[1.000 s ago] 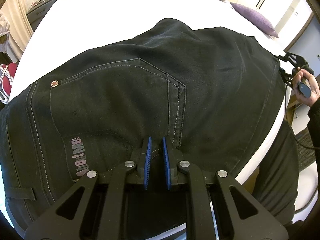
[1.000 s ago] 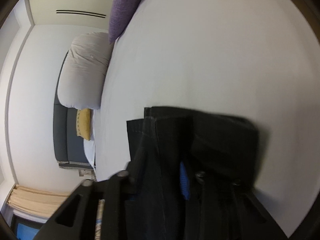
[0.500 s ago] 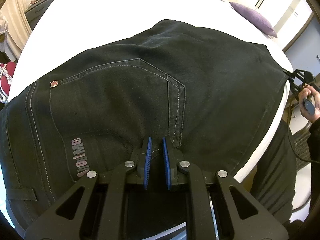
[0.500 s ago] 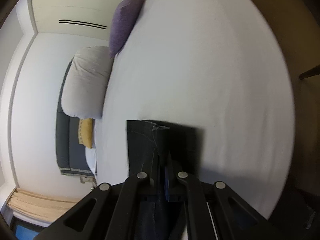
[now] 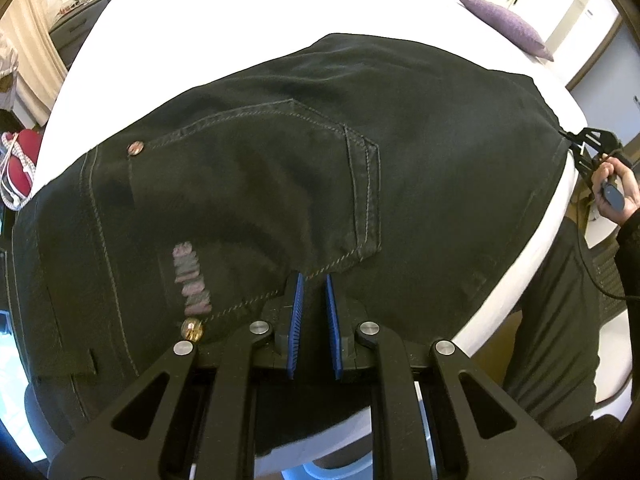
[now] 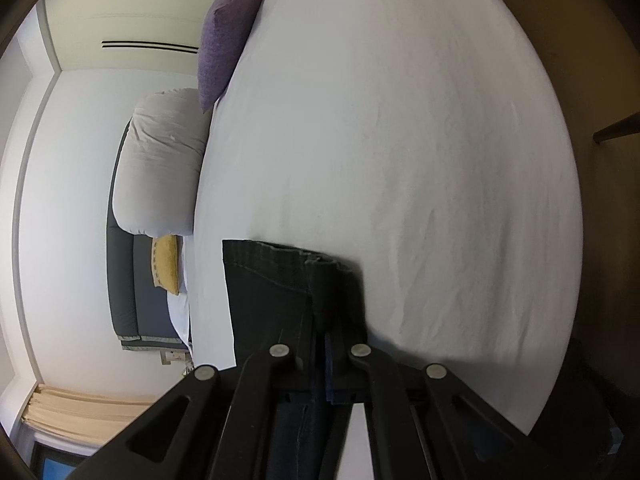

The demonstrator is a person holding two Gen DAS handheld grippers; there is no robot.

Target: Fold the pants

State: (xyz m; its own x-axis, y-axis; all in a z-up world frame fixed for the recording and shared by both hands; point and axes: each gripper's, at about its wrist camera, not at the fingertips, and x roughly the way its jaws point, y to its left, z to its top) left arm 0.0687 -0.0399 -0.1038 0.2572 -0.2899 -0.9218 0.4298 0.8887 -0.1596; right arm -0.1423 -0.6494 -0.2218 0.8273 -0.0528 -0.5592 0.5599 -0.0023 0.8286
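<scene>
Black jeans (image 5: 280, 168) lie spread across the white bed (image 5: 224, 20), seat side up, with a back pocket and a pink logo showing. My left gripper (image 5: 314, 280) rests low on the seat just under the pocket corner; its blue pads stand a narrow gap apart with no cloth between them. My right gripper (image 6: 320, 338) is shut on the folded hem end of the pants (image 6: 288, 280), held just above the sheet. In the left wrist view it (image 5: 588, 148) is at the far right edge of the jeans, in a hand.
A purple pillow (image 6: 228, 36) and a grey pillow (image 6: 160, 164) lie at the head of the bed, with a yellow cushion (image 6: 166, 258) beside them. A red shoe (image 5: 20, 160) sits on the floor left of the bed. A dark-clothed leg (image 5: 560, 320) stands at the bed's right edge.
My right gripper has pulled the hem end outward to the right, drawing the jeans flatter. My left gripper has slid slightly along the seat; the logo and a rivet have come closer to it.
</scene>
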